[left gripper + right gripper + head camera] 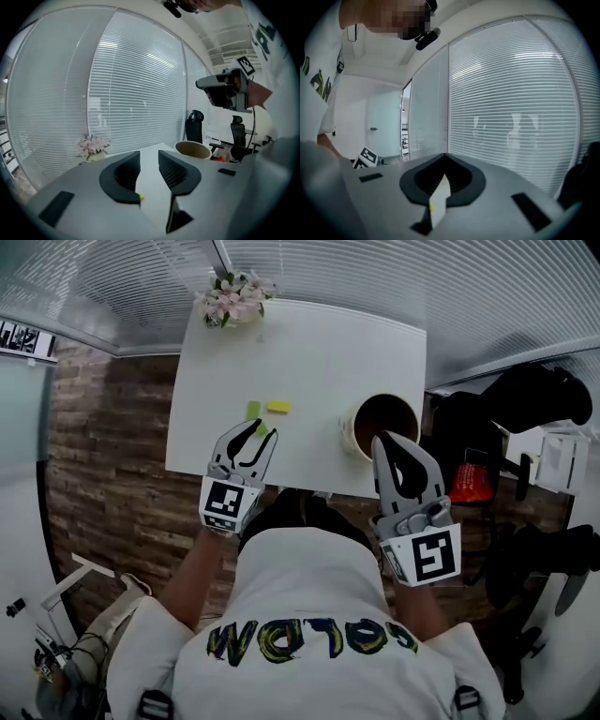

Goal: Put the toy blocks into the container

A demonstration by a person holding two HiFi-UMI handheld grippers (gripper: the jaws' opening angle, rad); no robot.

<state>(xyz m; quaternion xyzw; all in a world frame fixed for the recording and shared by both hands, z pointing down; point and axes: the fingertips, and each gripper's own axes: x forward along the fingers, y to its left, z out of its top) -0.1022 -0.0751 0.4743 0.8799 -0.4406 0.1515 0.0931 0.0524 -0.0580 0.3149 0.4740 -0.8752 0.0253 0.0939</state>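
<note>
Fingers of the left gripper (149,157) stood partly open and gripped nothing. A small green block (262,429) lay on the bench (309,352) at their tips, with a yellow block (277,407) and a larger green block (252,410) just beyond at 12 o'clock. Fingers of the right gripper (443,159) were closed and empty, beside the container (349,432), which stood at 3 o'clock of the blocks. Risk: the narrow finger gap could strike the small block instead of straddling it and skid it toward the 6 o'clock bench edge.

Three blocks (253,410), one container (384,414), one flower bunch (232,298).
</note>
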